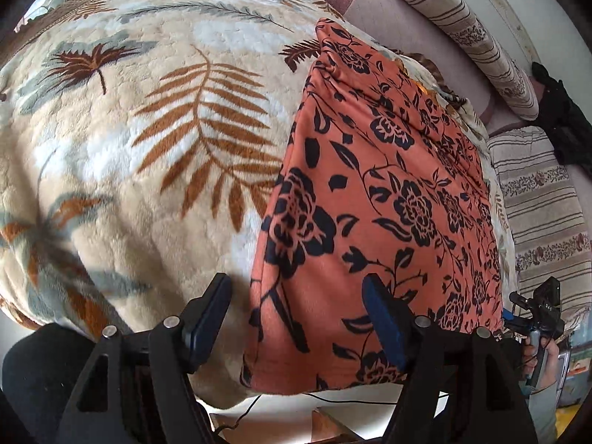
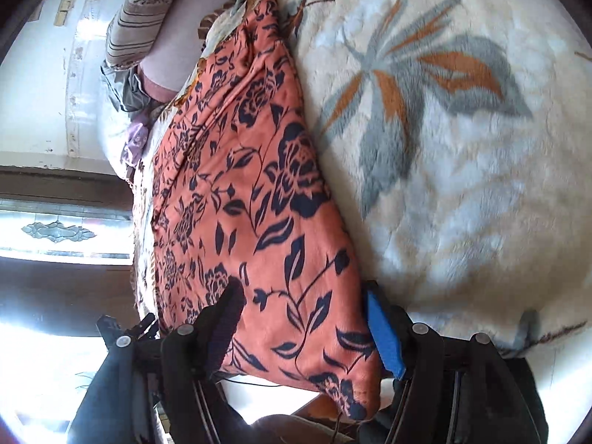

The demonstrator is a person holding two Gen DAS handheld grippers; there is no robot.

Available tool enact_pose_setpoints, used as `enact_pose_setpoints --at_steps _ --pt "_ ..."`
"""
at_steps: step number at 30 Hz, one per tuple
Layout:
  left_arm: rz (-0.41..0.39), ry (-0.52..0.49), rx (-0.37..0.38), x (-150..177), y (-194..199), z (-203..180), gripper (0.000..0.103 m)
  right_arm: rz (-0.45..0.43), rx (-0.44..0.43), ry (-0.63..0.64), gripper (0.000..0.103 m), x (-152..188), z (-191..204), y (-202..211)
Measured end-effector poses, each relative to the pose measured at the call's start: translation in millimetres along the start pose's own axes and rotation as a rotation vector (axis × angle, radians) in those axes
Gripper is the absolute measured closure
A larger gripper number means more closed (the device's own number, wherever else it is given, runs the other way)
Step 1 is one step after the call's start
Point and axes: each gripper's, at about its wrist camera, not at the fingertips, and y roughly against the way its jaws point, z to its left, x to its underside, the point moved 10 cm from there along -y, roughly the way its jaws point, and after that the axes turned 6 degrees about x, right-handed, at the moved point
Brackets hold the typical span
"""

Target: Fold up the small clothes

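An orange garment (image 1: 373, 199) with a black flower print lies flat as a long folded panel on a cream fleece blanket (image 1: 148, 140) with leaf patterns. My left gripper (image 1: 296, 318) stands open over the garment's near left edge. One finger is over the blanket and the other over the cloth, and neither pad presses on it. In the right wrist view the garment (image 2: 251, 192) runs away from me. My right gripper (image 2: 305, 318) is open and straddles its near corner without pinching it. At the far right of the left wrist view, a hand (image 1: 545, 362) holds the right gripper (image 1: 518, 307).
Striped bolsters (image 1: 462, 26) and a striped pillow (image 1: 544, 203) lie beyond the garment, with a black item (image 1: 558, 111) beside them. The blanket's edge drops off just in front of the grippers, where a thin cable (image 1: 351, 401) runs. A wall and dark wooden furniture (image 2: 63, 288) stand on the left.
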Motion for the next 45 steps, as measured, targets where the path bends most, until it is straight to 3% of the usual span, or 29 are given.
enact_pose_setpoints --at_steps 3,9,11,13,16,18,20,22,23,24,25,26,29,32,34,36,39,42,45 --pt "0.021 0.024 0.025 12.1 3.3 -1.1 0.029 0.025 -0.022 0.007 0.037 13.9 3.3 -3.5" --pt "0.052 0.039 -0.004 23.1 -0.7 2.0 0.03 0.051 0.021 0.036 0.065 22.7 5.7 -10.6" --pt "0.053 0.033 -0.031 24.1 -3.1 3.3 0.044 0.056 0.045 0.052 0.07 24.9 4.9 -11.8" --pt "0.056 0.032 -0.084 24.4 -3.9 10.9 0.069 0.053 0.054 0.065 0.07 24.5 5.7 -11.9" --pt "0.061 0.054 -0.064 23.4 -0.5 16.3 0.081 0.044 0.061 0.074 0.069 24.1 6.3 -10.0" --pt "0.063 0.065 -0.052 23.2 0.2 17.4 0.081 0.044 0.062 0.079 0.067 24.0 7.1 -10.0" --pt "0.059 0.067 -0.046 22.1 0.8 18.0 0.071 0.044 0.058 0.073 0.048 23.5 5.7 -8.6" --pt "0.055 0.065 -0.028 20.5 -0.8 13.6 0.057 0.042 0.036 0.081 0.045 23.0 8.4 -6.9" --pt "0.052 0.053 -0.047 20.1 -2.0 12.4 0.057 0.043 0.038 0.082 0.046 22.8 8.2 -7.5" --pt "0.056 0.031 -0.071 20.2 -3.4 11.1 0.059 0.044 0.037 0.084 0.049 22.8 8.3 -7.8" --pt "0.053 0.004 -0.108 19.1 -3.8 8.8 0.082 0.048 0.038 0.089 0.071 23.1 8.6 -8.5" --pt "0.049 -0.025 -0.127 17.5 -2.7 6.7 0.096 0.051 0.043 0.089 0.094 23.7 7.8 -9.3" --pt "-0.015 -0.032 -0.058 4.9 16.5 -5.0 0.096 0.037 0.029 0.091 0.095 23.6 11.2 -4.2" --pt "-0.116 -0.056 0.021 -15.2 48.0 -25.4 0.096 -0.035 -0.055 0.084 0.095 16.4 25.6 21.8" --pt "-0.145 -0.064 0.029 -24.4 53.8 -31.0 0.096 -0.08 -0.102 0.072 0.095 9.0 32.3 38.4" --pt "-0.103 -0.041 0.003 -22.5 38.0 -20.5 0.096 -0.083 -0.101 0.063 0.095 6.7 29.0 38.4" --pt "0.039 0.034 -0.088 1.0 -1.7 11.7 0.096 -0.014 -0.071 0.004 0.095 12.8 6.6 13.2" --pt "0.019 0.018 -0.06 -0.8 0.5 5.8 0.096 -0.002 -0.073 -0.002 0.095 14.6 5.9 8.6" --pt "-0.033 -0.032 -0.007 -25.5 15.4 -17.2 0.096 -0.022 -0.126 0.011 0.095 3.5 22.4 19.3"
